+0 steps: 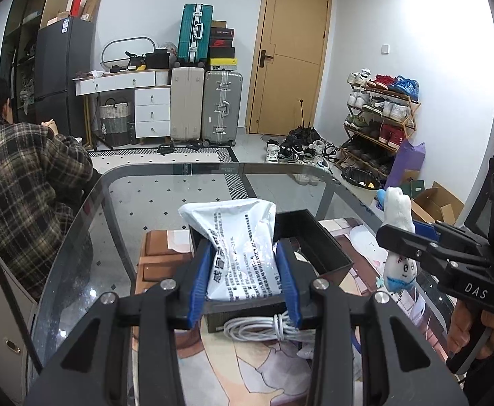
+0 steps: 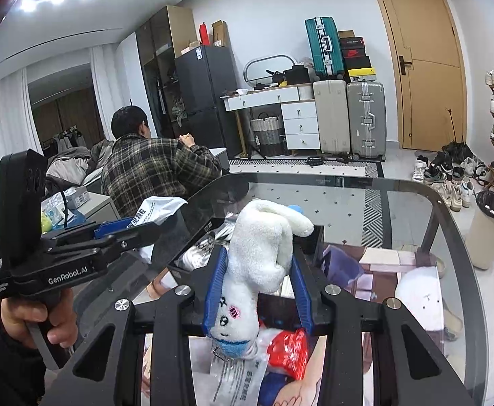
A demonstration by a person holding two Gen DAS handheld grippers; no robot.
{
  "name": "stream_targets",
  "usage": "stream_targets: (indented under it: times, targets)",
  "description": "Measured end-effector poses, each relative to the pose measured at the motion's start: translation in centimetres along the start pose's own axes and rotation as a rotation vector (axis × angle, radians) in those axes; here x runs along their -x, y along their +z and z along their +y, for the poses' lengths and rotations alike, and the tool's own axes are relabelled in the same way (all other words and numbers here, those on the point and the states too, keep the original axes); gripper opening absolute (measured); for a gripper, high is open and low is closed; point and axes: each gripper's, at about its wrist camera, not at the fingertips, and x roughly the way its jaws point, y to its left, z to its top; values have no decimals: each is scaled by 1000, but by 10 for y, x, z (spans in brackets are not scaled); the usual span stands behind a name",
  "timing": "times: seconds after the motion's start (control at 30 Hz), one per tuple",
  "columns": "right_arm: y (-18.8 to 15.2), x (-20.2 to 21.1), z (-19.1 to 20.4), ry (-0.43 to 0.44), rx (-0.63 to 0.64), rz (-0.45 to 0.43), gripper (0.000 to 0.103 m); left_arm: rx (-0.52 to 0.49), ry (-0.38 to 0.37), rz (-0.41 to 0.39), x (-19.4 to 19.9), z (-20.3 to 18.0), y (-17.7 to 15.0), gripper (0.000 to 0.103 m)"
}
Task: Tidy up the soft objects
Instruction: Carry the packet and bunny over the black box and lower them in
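Observation:
My left gripper [image 1: 244, 270] is shut on a white plastic packet [image 1: 243, 247] printed with black text, held above a black open box [image 1: 318, 247] on the glass table [image 1: 138, 182]. My right gripper [image 2: 257, 284] is shut on a white plush toy [image 2: 260, 253] with a stitched face and a blue end, hanging upside down. The same plush toy [image 1: 397, 237] and right gripper show at the right of the left wrist view. In the right wrist view the left gripper [image 2: 135, 228] with its packet [image 2: 158, 208] appears at the left, a hand [image 2: 37, 318] on its handle.
A coiled white cable [image 1: 263, 330] lies under the left gripper. A red packet [image 2: 289, 348] and a printed white bag [image 2: 236, 382] lie below the right one. A person in a plaid shirt [image 2: 152, 169] sits beyond the table. Suitcases [image 1: 221, 108], a shoe rack [image 1: 379, 115] and a bin [image 2: 490, 230] stand around.

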Motion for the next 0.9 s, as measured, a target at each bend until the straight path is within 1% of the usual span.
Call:
stream_targets:
  times: [0.27,0.43,0.57,0.77,0.9]
  targets:
    - [9,-10,1,6,5,-1,37,0,0,-11,-11,1,14,37]
    - [19,-14,8,9,21,-11,37,8,8,-28,-16,9,22,37]
    - [20,-16,10,6,34,-15,37,10,8,-30,-22,13,26,37]
    - [26,-26,9,0,43,3,37,-6,11,-18,-42,7,34,37]
    - [29,-35,8,-8,47,18,37,-2,19,-5,-54,6,33,37]
